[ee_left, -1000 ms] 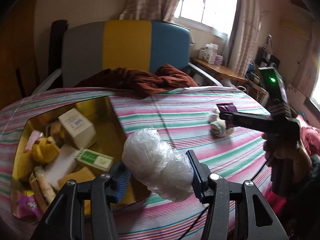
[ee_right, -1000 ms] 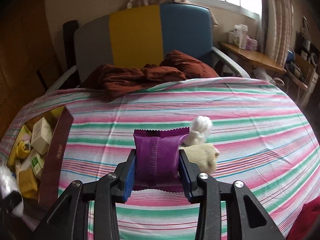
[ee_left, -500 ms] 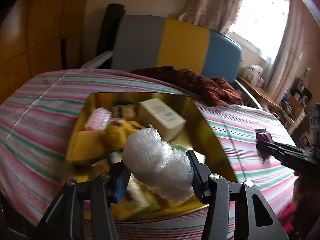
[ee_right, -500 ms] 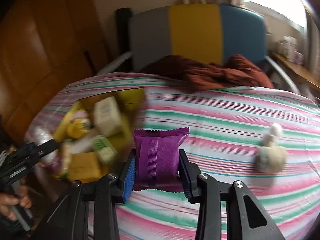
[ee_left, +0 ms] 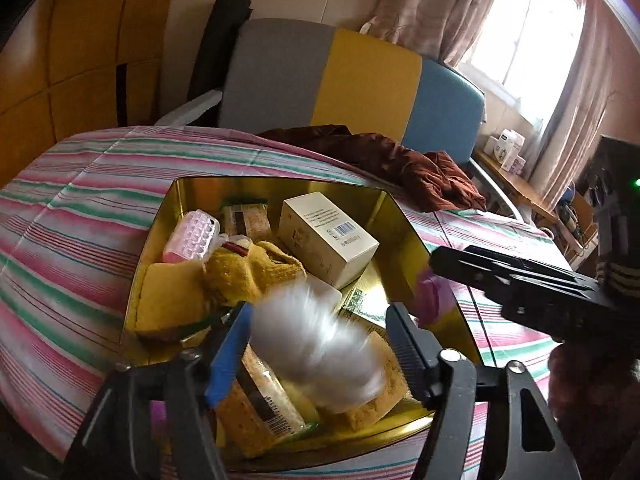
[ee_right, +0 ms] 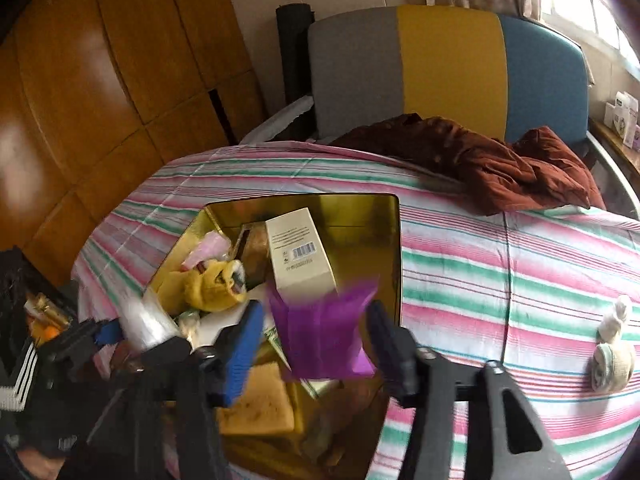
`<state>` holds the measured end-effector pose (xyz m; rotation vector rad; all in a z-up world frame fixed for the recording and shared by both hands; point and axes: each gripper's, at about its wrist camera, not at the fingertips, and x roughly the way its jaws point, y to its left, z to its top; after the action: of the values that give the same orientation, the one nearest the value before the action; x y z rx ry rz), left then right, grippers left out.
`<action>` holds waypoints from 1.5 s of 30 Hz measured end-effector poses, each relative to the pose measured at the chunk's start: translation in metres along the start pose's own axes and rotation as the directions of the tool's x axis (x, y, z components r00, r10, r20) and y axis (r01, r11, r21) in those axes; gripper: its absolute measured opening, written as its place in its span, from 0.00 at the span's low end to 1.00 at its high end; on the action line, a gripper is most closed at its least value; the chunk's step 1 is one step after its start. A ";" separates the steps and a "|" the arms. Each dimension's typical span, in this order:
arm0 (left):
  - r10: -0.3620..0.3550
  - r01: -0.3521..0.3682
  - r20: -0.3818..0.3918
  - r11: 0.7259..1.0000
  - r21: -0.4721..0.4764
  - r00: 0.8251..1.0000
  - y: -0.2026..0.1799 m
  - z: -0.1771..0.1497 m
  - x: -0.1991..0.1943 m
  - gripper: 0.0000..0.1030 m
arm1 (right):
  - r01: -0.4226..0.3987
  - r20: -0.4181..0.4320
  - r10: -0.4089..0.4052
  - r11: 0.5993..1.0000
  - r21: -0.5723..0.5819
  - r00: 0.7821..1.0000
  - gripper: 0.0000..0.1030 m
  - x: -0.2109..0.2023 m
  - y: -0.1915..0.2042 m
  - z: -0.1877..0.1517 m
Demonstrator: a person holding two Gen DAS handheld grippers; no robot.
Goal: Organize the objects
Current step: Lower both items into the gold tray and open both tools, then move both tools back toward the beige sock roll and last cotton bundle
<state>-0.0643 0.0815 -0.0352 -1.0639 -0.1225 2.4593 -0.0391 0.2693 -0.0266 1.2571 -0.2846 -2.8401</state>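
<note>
A gold box sits on the striped table, full of several items: a cream carton, yellow cloth, sponges. My left gripper is open over the box's near edge; the white plastic-wrapped bundle is blurred between its spread fingers, loose. My right gripper is open over the box's right side; the purple packet is blurred between its fingers, no longer pinched. In the right wrist view the left gripper shows at lower left with the bundle.
A small white and beige soft toy lies on the striped cloth at the right. A brown garment lies at the table's far edge before a grey, yellow and blue chair. Wooden panels stand at the left.
Both grippers moved left over the gold box and opened. The white bundle and the purple packet, gripped before, are now blurred and loose between the spread fingers.
</note>
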 end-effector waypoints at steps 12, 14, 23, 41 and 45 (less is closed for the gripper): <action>0.043 -0.043 -0.018 0.999 -0.021 0.999 0.007 -0.015 -0.007 0.75 | 0.010 -0.031 -0.009 0.999 0.039 0.999 0.57 -0.010 0.001 -0.033; 0.051 -0.051 -0.008 0.999 -0.011 0.999 0.005 -0.017 -0.011 0.75 | 0.018 -0.029 -0.017 0.999 0.041 0.999 0.58 -0.014 0.002 -0.037; 0.084 -0.086 0.050 0.996 0.036 0.995 -0.006 -0.018 -0.031 0.79 | 0.083 -0.004 -0.083 0.996 0.041 0.997 0.58 -0.030 0.009 -0.048; 0.077 -0.088 0.071 0.983 0.162 0.994 -0.046 -0.026 -0.041 0.79 | 0.143 0.012 -0.146 0.982 0.126 0.989 0.59 -0.056 -0.025 -0.060; 0.068 -0.079 0.065 0.978 0.190 0.996 -0.055 -0.027 -0.039 0.79 | 0.168 0.003 -0.171 0.972 0.162 0.985 0.59 -0.062 -0.043 -0.066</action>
<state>-0.0011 0.1111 -0.0137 -0.9295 0.1377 2.5088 0.0531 0.3068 -0.0323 1.3481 -0.4357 -3.0260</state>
